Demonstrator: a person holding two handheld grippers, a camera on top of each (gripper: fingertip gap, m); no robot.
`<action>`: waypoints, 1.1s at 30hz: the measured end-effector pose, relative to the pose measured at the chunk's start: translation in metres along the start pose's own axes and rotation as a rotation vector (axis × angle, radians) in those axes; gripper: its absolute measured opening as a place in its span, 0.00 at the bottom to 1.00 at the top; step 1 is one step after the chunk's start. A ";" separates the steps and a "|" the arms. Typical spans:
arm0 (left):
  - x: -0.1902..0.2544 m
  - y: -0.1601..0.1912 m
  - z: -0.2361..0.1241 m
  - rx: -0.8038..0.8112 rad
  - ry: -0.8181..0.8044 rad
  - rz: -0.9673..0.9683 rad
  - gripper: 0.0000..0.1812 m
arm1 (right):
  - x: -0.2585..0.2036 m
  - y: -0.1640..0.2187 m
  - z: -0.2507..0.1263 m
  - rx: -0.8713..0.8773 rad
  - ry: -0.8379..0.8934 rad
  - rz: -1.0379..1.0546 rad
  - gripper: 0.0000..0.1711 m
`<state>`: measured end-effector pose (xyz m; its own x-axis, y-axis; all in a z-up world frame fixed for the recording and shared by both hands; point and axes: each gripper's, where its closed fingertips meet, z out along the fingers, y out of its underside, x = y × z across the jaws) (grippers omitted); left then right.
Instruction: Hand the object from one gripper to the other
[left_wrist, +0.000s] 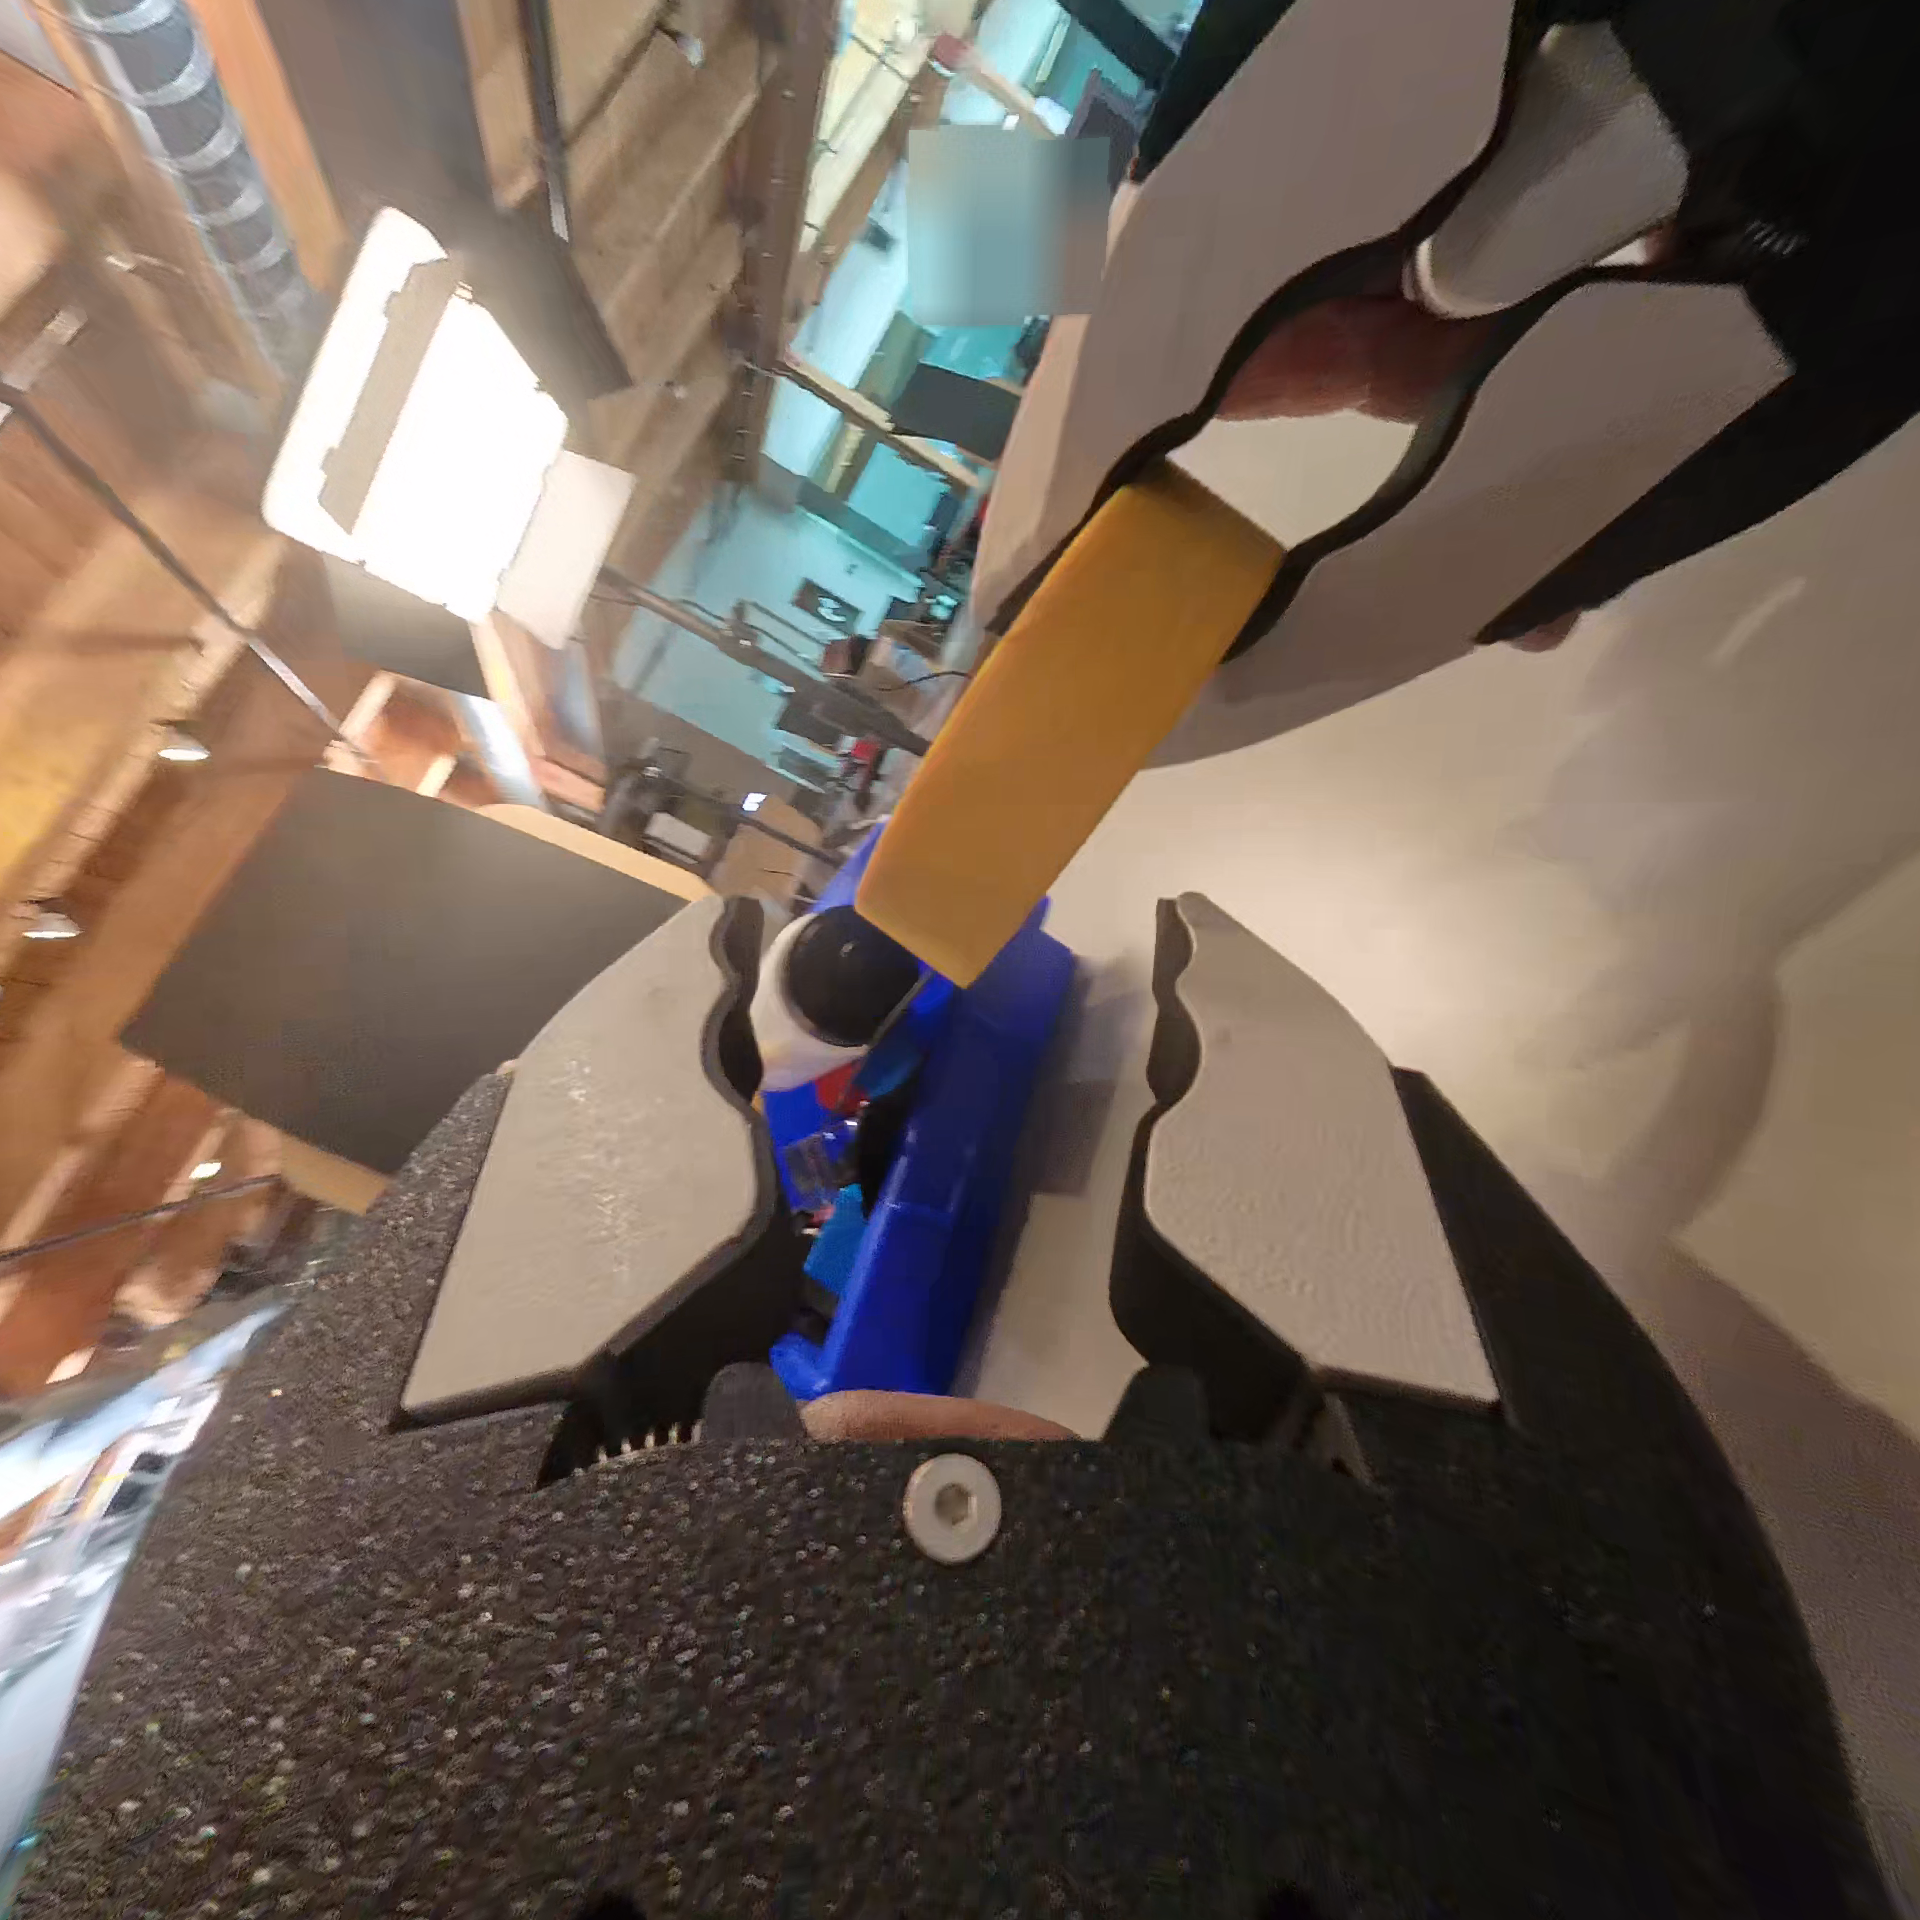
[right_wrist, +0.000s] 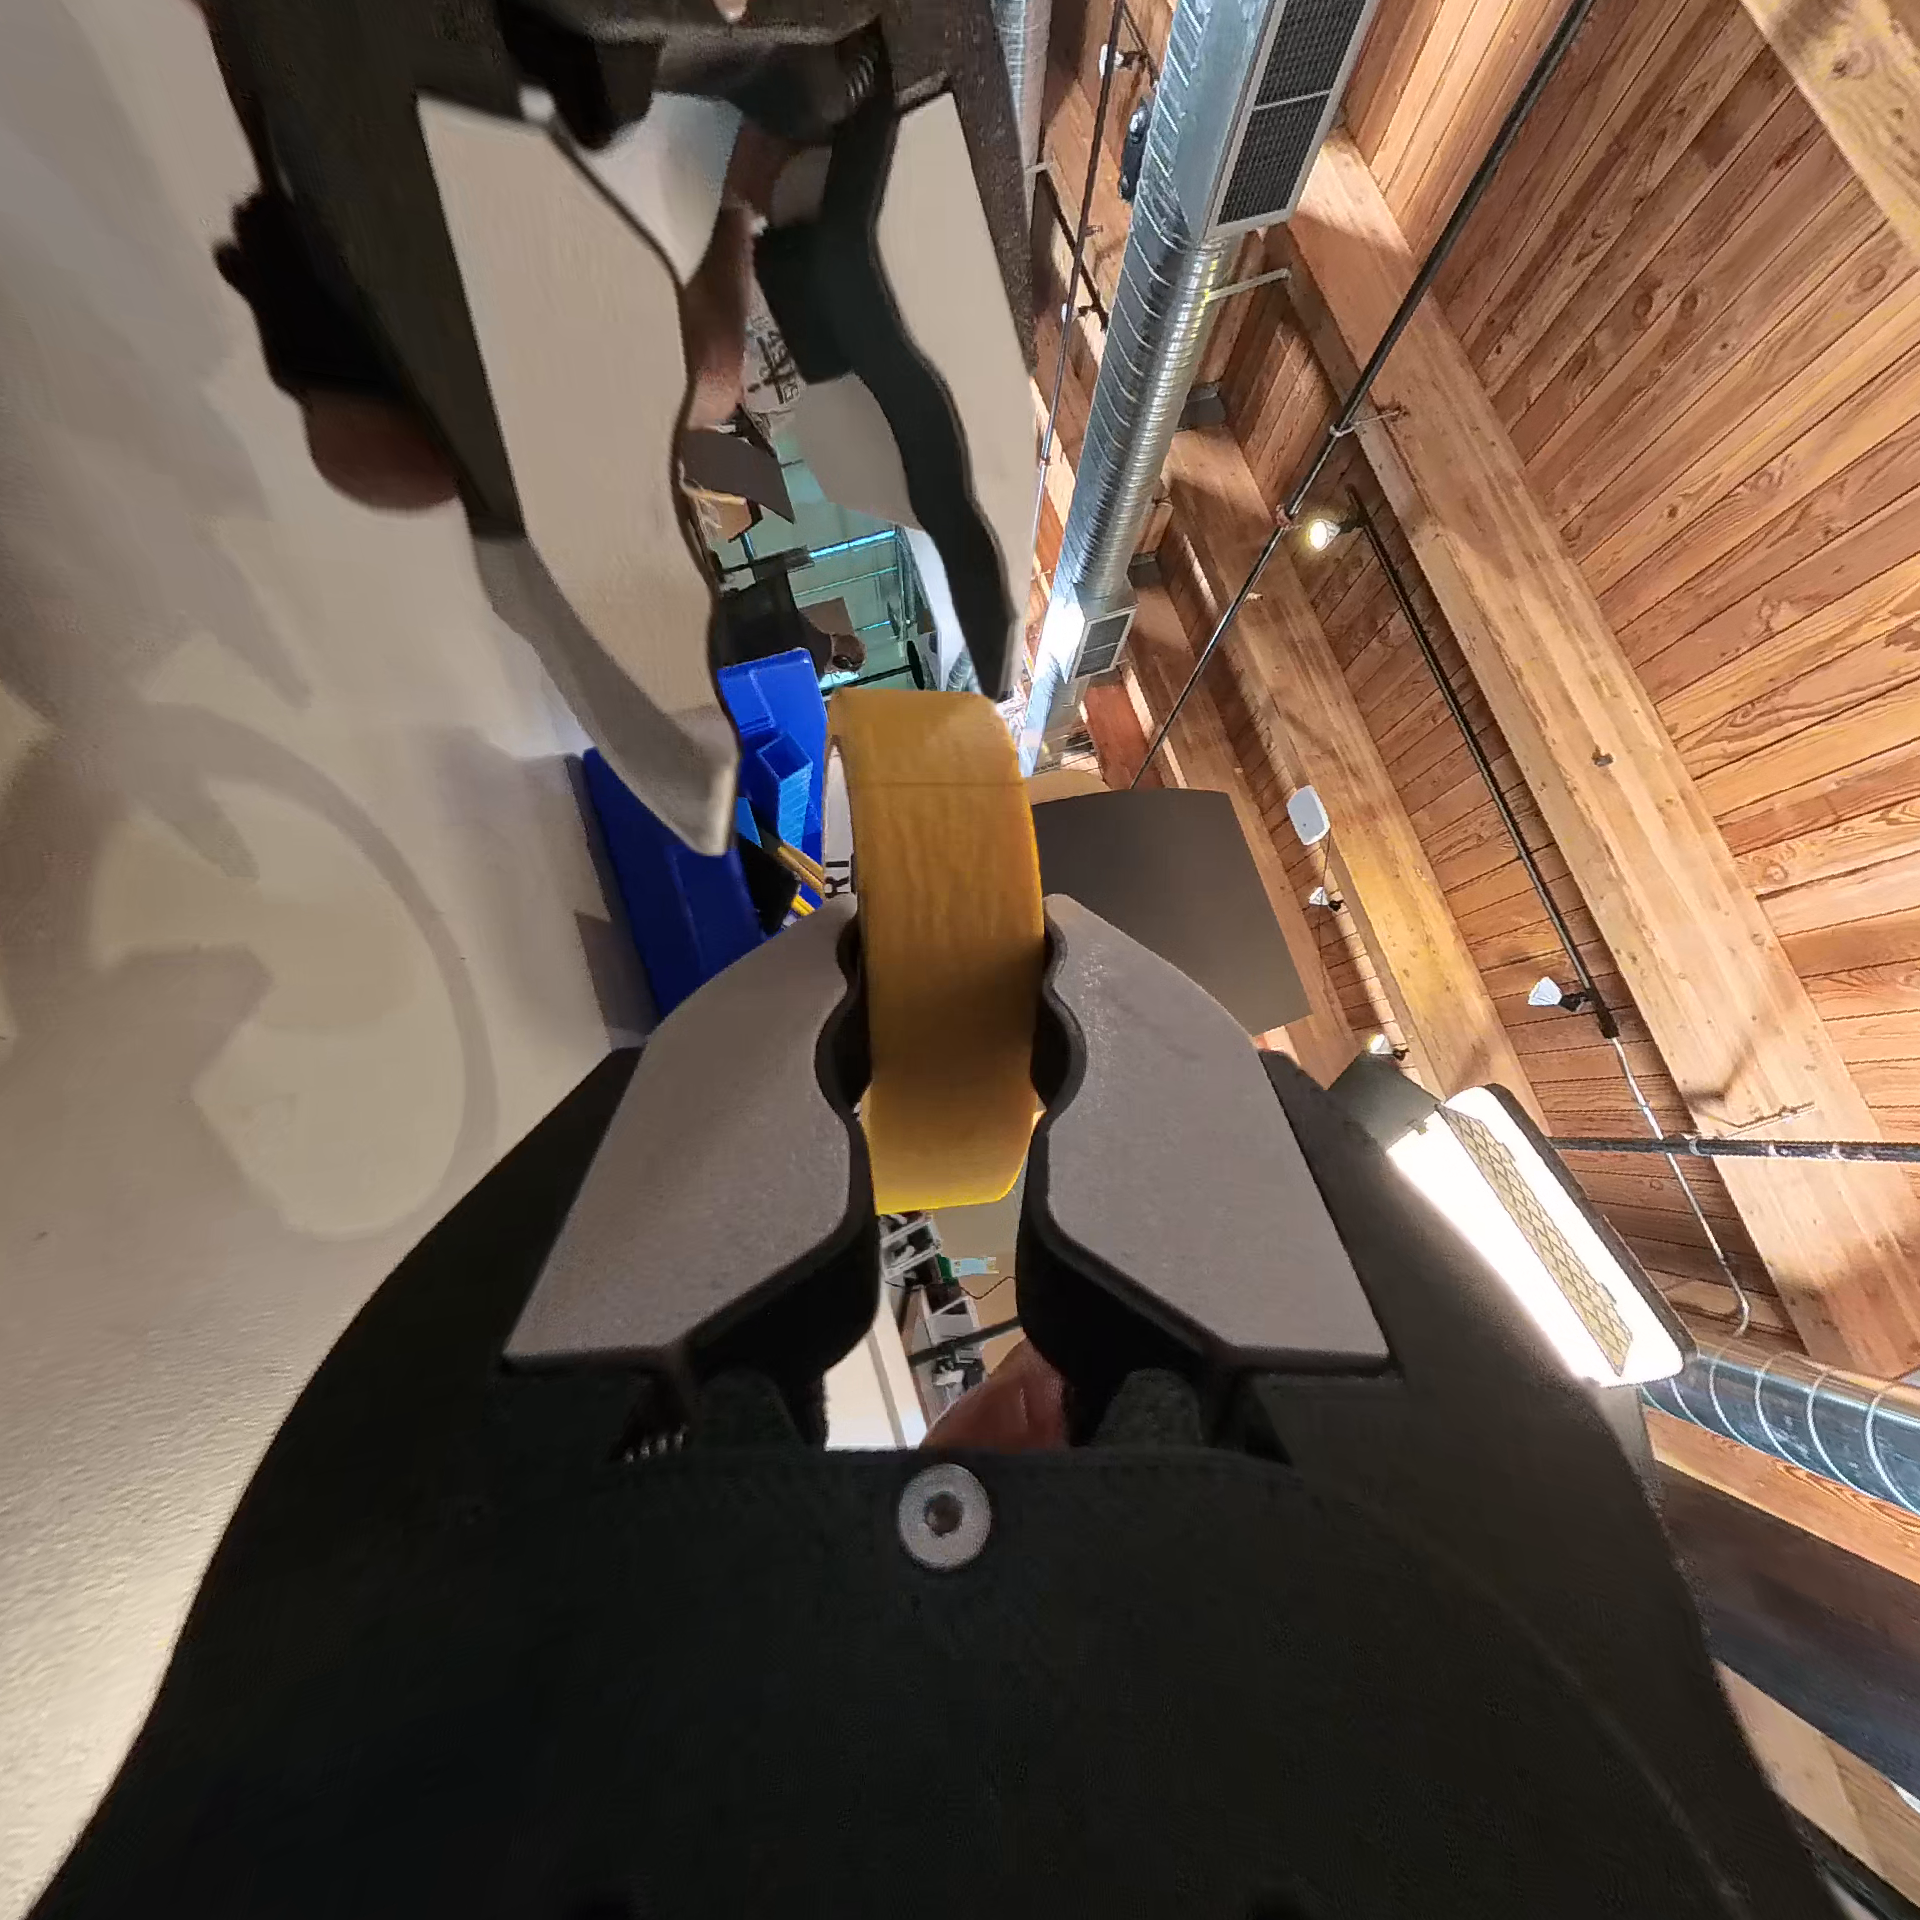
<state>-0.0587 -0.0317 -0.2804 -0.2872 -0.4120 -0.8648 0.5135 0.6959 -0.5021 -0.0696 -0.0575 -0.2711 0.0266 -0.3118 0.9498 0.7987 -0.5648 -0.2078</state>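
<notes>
A yellow tape roll (right_wrist: 945, 987) is clamped edge-on between the fingers of my right gripper (right_wrist: 945, 925). In the left wrist view the roll (left_wrist: 1049, 748) hangs from the right gripper (left_wrist: 1210, 540) at the upper right, and its free end reaches down to just in front of my left gripper (left_wrist: 956, 935). The left gripper is open and empty, its jaws wide apart. In the right wrist view the left gripper (right_wrist: 862, 748) comes in from above, with its open fingertips on either side of the roll's far end. I cannot tell whether they touch it.
A blue bin (left_wrist: 966, 1143) with small items, among them a black and white round thing (left_wrist: 831, 987), stands on the white table (left_wrist: 1455, 935) beyond the grippers. It also shows in the right wrist view (right_wrist: 665, 883). Both views are tilted, showing wooden ceiling and ducts.
</notes>
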 end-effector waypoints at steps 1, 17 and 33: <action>-0.004 -0.002 0.002 0.004 -0.050 0.027 0.40 | 0.000 0.000 0.000 0.002 -0.003 0.012 0.15; -0.037 -0.014 -0.005 -0.023 -0.447 0.117 0.07 | 0.005 -0.023 -0.006 0.132 -0.081 0.324 0.25; -0.028 0.055 0.001 -0.110 0.020 -1.156 0.06 | -0.001 -0.018 -0.002 0.082 -0.019 0.079 0.40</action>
<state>-0.0215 0.0177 -0.2840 -0.5522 -0.8263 0.1106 -0.1358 -0.0417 -0.9899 -0.0853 -0.0490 -0.2689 0.1023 -0.3384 0.9354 0.8403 -0.4738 -0.2633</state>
